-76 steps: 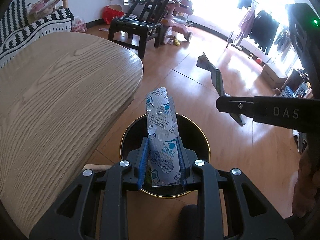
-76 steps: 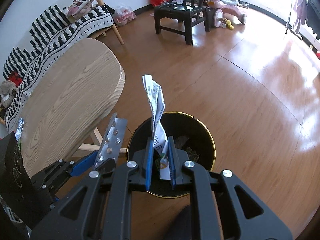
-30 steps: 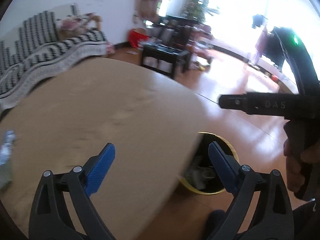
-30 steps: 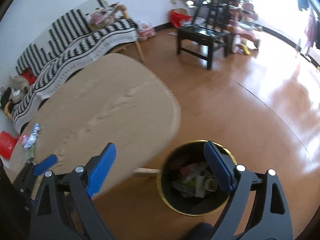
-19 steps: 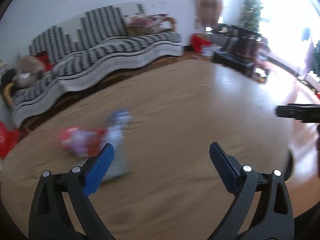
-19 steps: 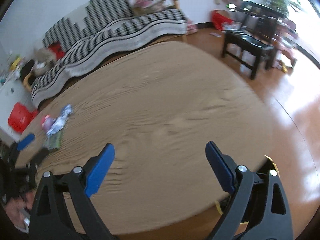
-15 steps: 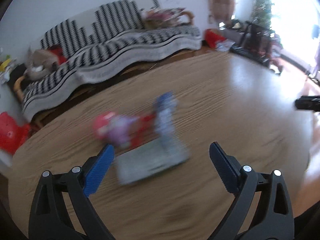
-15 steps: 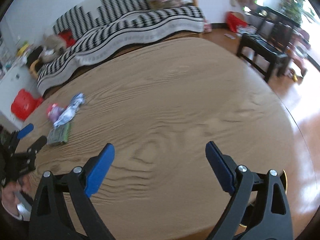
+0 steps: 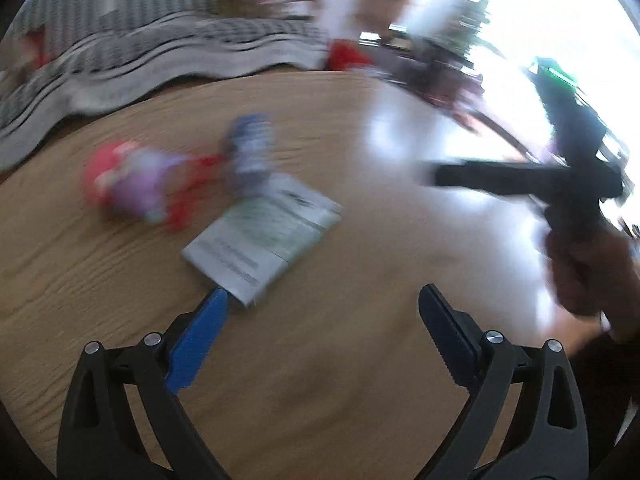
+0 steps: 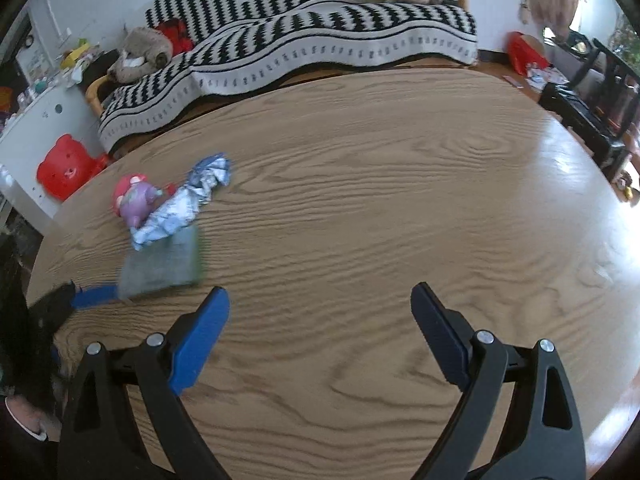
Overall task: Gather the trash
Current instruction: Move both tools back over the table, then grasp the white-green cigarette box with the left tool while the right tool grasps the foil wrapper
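Note:
On the wooden table (image 10: 380, 220) lie a flat grey-green packet (image 9: 262, 238), a crumpled silver-blue wrapper (image 9: 248, 154) and a pink-and-red toy-like item (image 9: 136, 184). They also show in the right wrist view: the packet (image 10: 162, 262), the wrapper (image 10: 184, 204), the pink item (image 10: 134, 198). My left gripper (image 9: 322, 316) is open and empty, its left fingertip at the packet's near corner. My right gripper (image 10: 318, 312) is open and empty, right of the packet. The left wrist view is blurred.
A black-and-white striped sofa (image 10: 312, 36) stands behind the table. A red bear-shaped stool (image 10: 66, 166) is at the left. A dark chair (image 10: 588, 100) stands at the right. My right gripper's body (image 9: 560, 176) crosses the left wrist view at the right.
Both grippers let their trash fall into the bin, opened and swung back over the table. The left gripper has since closed in on the flat packet; the right has moved nearer the trash pile.

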Action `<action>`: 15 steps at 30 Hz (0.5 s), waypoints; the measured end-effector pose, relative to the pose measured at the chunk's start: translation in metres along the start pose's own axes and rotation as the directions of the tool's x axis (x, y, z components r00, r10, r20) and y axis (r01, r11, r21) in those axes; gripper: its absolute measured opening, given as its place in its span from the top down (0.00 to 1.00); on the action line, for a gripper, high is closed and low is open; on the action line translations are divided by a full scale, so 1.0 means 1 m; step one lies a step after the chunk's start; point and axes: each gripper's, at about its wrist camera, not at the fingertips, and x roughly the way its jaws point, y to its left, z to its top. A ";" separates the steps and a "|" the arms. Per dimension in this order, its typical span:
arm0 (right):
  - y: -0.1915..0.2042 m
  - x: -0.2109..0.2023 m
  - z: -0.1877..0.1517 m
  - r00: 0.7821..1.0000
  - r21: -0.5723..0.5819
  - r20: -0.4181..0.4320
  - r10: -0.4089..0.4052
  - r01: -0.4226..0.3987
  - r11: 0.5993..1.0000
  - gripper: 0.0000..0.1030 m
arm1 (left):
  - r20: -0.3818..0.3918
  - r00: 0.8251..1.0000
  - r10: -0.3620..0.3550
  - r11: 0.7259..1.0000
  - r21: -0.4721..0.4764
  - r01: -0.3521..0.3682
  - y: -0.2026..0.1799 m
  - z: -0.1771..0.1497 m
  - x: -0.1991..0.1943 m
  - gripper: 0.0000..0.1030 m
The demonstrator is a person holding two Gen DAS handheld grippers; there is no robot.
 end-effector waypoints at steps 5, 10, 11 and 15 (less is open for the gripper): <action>0.019 0.014 0.011 0.999 -0.024 -0.008 0.047 -0.047 0.999 0.14 | 0.007 0.986 0.169 0.976 0.138 -0.168 -0.013 -0.002 0.000 0.10; 0.039 0.027 0.028 0.992 -0.026 -0.020 0.124 -0.125 0.992 0.14 | -0.012 0.980 0.201 0.977 0.079 -0.199 0.003 0.003 0.022 0.10; 0.042 0.030 0.031 0.991 -0.024 -0.023 0.134 -0.135 0.991 0.14 | -0.011 0.979 0.201 0.976 0.081 -0.200 0.008 0.004 0.024 0.10; 0.049 0.045 0.039 0.985 -0.020 -0.043 0.164 -0.165 0.986 0.14 | -0.026 0.982 0.188 0.979 0.079 -0.186 0.016 0.016 0.035 0.10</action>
